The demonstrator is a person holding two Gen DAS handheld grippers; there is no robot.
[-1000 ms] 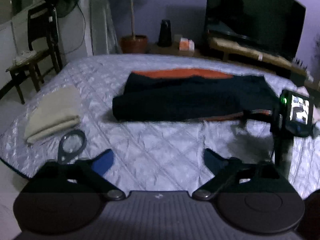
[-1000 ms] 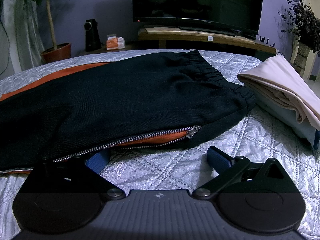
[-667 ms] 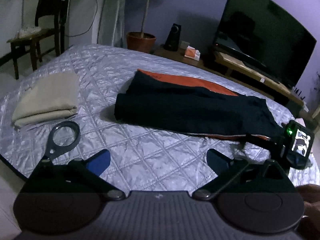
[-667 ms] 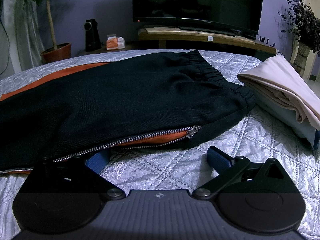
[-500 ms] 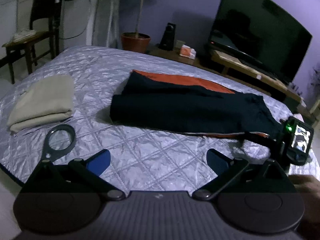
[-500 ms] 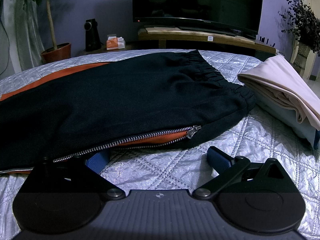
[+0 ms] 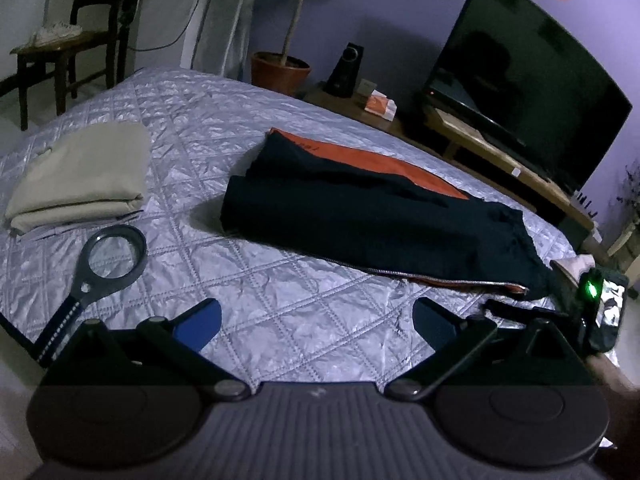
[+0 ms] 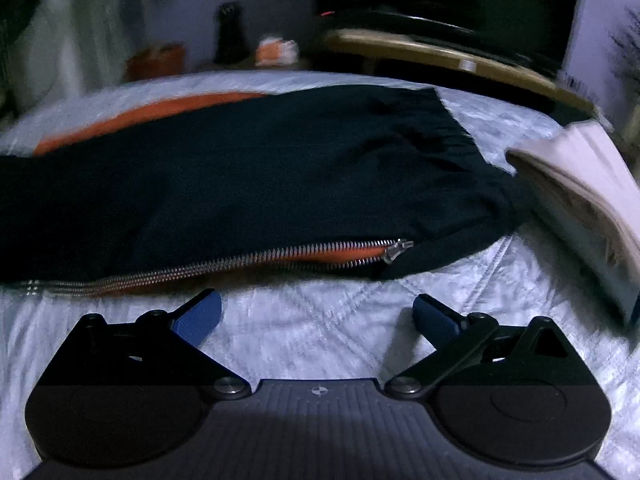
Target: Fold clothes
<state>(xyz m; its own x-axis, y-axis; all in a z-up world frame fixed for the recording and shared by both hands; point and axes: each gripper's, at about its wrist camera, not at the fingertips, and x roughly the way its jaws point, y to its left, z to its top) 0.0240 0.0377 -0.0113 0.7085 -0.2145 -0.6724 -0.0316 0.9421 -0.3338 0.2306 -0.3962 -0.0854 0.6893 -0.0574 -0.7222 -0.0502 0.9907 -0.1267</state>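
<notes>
A dark navy garment (image 7: 368, 216) with an orange panel and a metal zipper lies folded across the quilted silver bedspread (image 7: 280, 296). In the right wrist view the same garment (image 8: 256, 176) fills the middle, its zipper pull (image 8: 396, 250) just ahead of my right gripper (image 8: 316, 316), which is open and holds nothing. My left gripper (image 7: 316, 316) is open too, held above the bedspread short of the garment. A folded beige cloth (image 7: 84, 168) rests at the left. The right gripper's body with a green light (image 7: 592, 300) shows at the right edge of the left wrist view.
A magnifying glass (image 7: 114, 254) lies on the bed near the beige cloth. A folded pale stack (image 8: 580, 196) sits right of the garment. Beyond the bed stand a television (image 7: 524, 76), a low wooden bench (image 7: 504, 160), a potted plant (image 7: 280, 68), a speaker (image 7: 346, 66) and a chair (image 7: 68, 40).
My left gripper has risen and tilted, now looking down on the bed from higher. My right gripper has just started moving; its view is blurred and its left finger is clear of the zipper edge.
</notes>
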